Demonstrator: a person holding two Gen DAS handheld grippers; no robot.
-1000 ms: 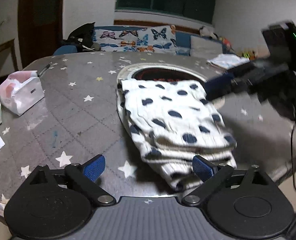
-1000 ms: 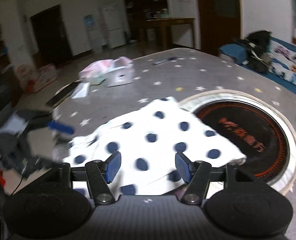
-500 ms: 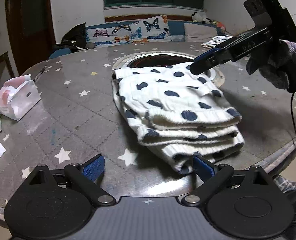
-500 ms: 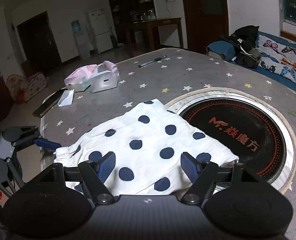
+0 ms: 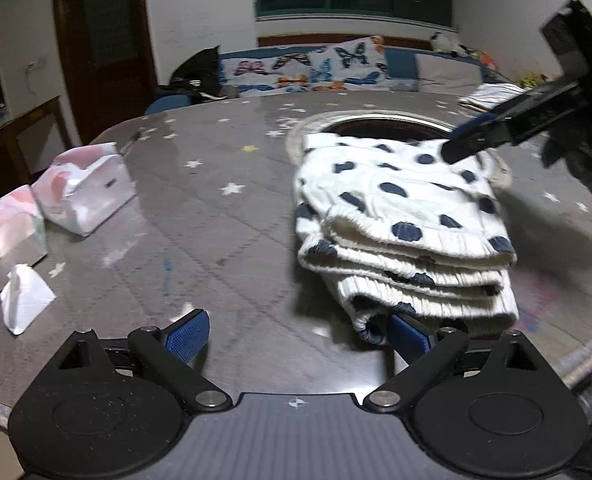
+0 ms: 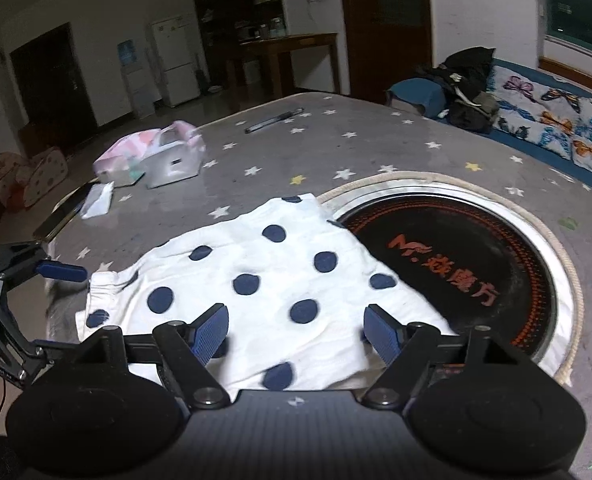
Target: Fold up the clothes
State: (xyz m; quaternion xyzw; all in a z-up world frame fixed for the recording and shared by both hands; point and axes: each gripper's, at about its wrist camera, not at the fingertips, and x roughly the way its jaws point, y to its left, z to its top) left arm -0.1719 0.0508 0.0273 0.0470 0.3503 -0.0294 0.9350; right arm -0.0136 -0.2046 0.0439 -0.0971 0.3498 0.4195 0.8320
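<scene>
Left gripper: jaws spread wide and holding nothing, low at the near table edge. Its left blue pad stands over bare tabletop; its right pad is partly tucked under the near ribbed hem of the folded garment, so contact there cannot be judged.

Right gripper: jaws likewise spread wide, gripping nothing, poised over the near edge of the same garment, with spotted cloth showing between the pads. From the left wrist camera its fingers reach in from the upper right, tip at the garment's far corner; whether the tip touches the cloth cannot be told. A dark gloved hand holds it, blurred and cut off by the frame edge.

The garment, white with dark blue dots, lies folded in several stacked layers on the grey star-patterned table. Its far edge overlaps the rim of a round recessed hob with orange lettering.

Further left on the table: two pink-and-white tissue packs, one cut by the frame edge, and a loose white tissue. A pen lies near the far table edge. Beyond are a butterfly-print sofa and a dark bag, detail lost to dim light and blur.
</scene>
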